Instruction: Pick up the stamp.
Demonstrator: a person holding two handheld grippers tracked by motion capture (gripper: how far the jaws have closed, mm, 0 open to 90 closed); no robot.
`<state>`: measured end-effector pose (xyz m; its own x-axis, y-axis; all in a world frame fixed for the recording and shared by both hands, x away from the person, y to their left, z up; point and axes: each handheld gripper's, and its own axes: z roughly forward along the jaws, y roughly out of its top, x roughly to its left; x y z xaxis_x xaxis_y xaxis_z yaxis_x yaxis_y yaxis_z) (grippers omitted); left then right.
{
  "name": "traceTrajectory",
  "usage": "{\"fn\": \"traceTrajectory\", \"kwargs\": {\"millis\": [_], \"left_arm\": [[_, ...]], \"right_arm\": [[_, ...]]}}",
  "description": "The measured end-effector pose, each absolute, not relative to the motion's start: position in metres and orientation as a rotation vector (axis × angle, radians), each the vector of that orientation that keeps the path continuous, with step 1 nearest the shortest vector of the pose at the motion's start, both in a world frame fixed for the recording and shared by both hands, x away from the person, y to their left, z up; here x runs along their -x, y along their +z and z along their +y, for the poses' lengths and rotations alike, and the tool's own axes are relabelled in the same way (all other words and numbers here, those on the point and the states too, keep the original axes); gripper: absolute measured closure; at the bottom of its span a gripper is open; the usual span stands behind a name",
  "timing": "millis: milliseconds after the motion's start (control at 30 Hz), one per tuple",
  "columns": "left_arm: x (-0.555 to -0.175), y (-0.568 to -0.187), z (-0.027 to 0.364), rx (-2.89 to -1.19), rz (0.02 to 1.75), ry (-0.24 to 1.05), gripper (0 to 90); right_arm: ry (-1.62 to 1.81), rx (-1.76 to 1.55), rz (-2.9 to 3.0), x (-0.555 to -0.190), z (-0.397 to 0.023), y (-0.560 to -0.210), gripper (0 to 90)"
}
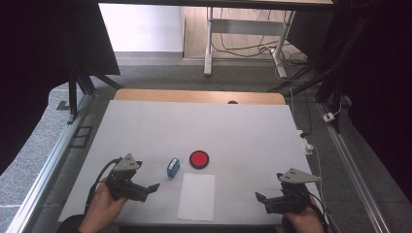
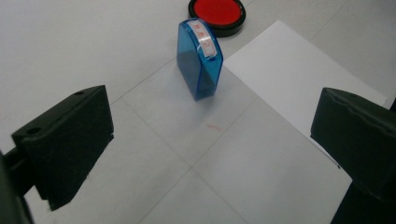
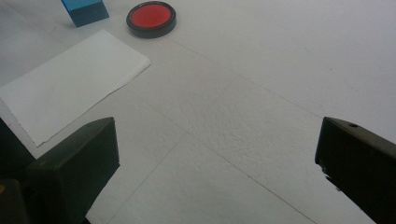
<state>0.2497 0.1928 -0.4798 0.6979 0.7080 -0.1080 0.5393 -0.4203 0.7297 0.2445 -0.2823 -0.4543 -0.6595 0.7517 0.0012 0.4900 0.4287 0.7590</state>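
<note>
— Black jaws of the left gripper [image 2: 205, 154] stand wide apart, released, nothing between them. Where's the stamp?

— Ahead of that gripper, a blue stamp [image 2: 200, 58] stands upright on the surface [image 2: 70, 42], near but not touching. Just beyond it sits the red ink pad [image 2: 217, 14], and the white paper [image 2: 299, 74] lies beside it.

— And the right gripper [image 3: 217, 158]?

— Released too, well apart from the stamp. Its view catches the paper's ragged near edge; the left gripper view shows red lettering on the stamp's label and a faint red mark on the surface.
</note>
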Motion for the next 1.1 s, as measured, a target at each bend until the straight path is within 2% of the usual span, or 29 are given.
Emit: {"fn": "traceTrajectory", "kwargs": {"millis": [733, 1100], "left_arm": [[-0.292, -0.493, 0.155, -2.196, 0.991, 0.288, 0.0], [-0.309, -0.501, 0.139, -2.274, 0.941, 0.285, 0.0]], "right_arm": [[1.073, -1.064, 2.354, -0.245, -0.282, -0.455, 0.0], [1.072, -1.062, 2.357, -0.245, -0.281, -0.455, 0.0]]}}
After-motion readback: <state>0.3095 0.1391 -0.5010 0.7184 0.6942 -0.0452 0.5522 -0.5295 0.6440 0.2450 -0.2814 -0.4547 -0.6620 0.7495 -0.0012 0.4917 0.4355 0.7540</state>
